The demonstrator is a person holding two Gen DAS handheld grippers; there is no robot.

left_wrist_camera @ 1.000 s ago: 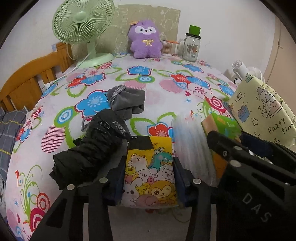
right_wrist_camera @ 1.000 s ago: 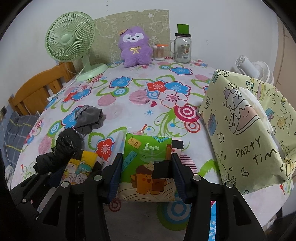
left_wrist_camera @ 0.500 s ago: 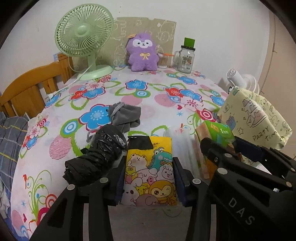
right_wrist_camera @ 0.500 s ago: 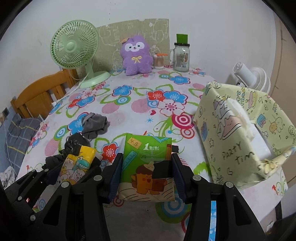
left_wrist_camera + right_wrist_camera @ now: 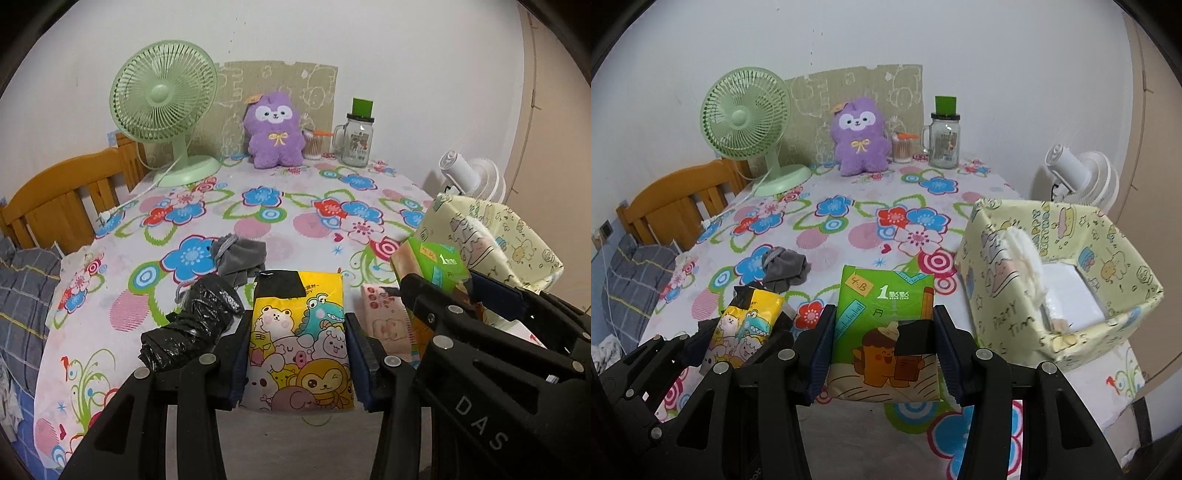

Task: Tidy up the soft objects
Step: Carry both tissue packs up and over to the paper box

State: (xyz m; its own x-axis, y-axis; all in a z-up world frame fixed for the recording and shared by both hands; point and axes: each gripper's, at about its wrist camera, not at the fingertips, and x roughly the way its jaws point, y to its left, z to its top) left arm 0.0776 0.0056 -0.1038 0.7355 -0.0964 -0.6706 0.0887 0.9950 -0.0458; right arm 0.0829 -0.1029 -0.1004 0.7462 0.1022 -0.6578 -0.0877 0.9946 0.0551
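Observation:
My left gripper is shut on a yellow tissue pack printed with cartoon animals, held above the table's near edge. Just to its right, my right gripper is shut on a green tissue pack with a cartoon figure. In the right wrist view the left gripper and the yellow pack sit at lower left. A pale yellow fabric box marked "Party Time" stands open at the right, with white tissue inside. On the floral tablecloth lie a pink tissue pack, a grey pouch and a black bundle.
A purple plush, a green desk fan, a glass jar and a cotton-swab cup stand along the back wall. A wooden chair is at the left, and a white fan stands behind the box.
Both grippers have risen with their packs, and the table looks further below. The pink tissue pack now shows between them. Neither grip has changed.

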